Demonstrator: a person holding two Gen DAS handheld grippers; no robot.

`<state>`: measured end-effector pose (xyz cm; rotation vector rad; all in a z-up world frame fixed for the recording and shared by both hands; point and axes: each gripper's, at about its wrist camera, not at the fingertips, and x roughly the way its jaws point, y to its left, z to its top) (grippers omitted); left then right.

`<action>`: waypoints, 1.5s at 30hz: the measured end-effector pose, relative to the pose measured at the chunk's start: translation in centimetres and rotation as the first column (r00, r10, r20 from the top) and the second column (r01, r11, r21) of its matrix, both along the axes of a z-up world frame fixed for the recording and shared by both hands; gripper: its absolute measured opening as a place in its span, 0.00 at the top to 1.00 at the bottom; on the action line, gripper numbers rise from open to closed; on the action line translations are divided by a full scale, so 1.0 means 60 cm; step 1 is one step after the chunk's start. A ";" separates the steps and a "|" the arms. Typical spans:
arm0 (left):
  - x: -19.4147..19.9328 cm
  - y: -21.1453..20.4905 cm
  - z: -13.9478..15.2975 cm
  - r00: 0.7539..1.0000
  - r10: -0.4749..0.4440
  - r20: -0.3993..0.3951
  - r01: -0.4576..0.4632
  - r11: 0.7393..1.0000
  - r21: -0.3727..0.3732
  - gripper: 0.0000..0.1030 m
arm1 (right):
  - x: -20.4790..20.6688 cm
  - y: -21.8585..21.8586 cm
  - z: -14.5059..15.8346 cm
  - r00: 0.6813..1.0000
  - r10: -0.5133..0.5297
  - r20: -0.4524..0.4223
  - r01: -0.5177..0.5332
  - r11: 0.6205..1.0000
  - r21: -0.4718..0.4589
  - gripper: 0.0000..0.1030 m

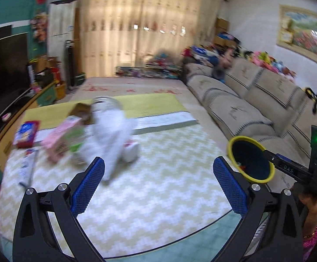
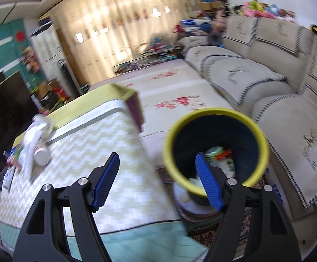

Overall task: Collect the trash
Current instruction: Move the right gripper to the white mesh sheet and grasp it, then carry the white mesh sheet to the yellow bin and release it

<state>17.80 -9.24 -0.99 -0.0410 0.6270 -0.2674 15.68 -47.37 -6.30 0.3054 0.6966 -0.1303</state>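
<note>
The left tool [image 1: 158, 181] hangs released, its blue pads wide apart and holding nothing, above the near part of the cloth-covered surface [image 1: 158, 196]. The trash lies ahead and to its left — a white crumpled bag [image 1: 112, 131], a pink carton [image 1: 60, 137] and a red packet [image 1: 26, 134] clustered toward the far-left side, blurred. The right tool [image 2: 158, 181] is also spread and empty, one pad reaching over the rim of the yellow-rimmed bin [image 2: 215, 144], which stands off the surface's right edge beside the sofa [image 2: 267, 87] with scraps already inside. The left tool looks nearer the pile — bare cloth between gives open room to advance.
</note>
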 end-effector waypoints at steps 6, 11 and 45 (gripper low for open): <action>-0.027 0.104 -0.009 0.993 0.119 0.016 -0.119 0.993 -0.003 0.05 | 0.050 0.129 0.006 0.986 0.164 -0.014 -0.164 0.986 0.002 0.33; -0.044 0.183 -0.024 0.972 0.234 0.014 -0.233 0.972 -0.013 0.05 | 0.100 0.243 0.006 0.949 0.312 -0.037 -0.311 0.950 0.028 0.33; 0.003 0.274 -0.108 0.956 0.271 -0.109 -0.281 0.957 -0.078 0.05 | 0.248 0.450 0.003 0.876 0.476 -0.081 -0.477 0.879 0.009 0.90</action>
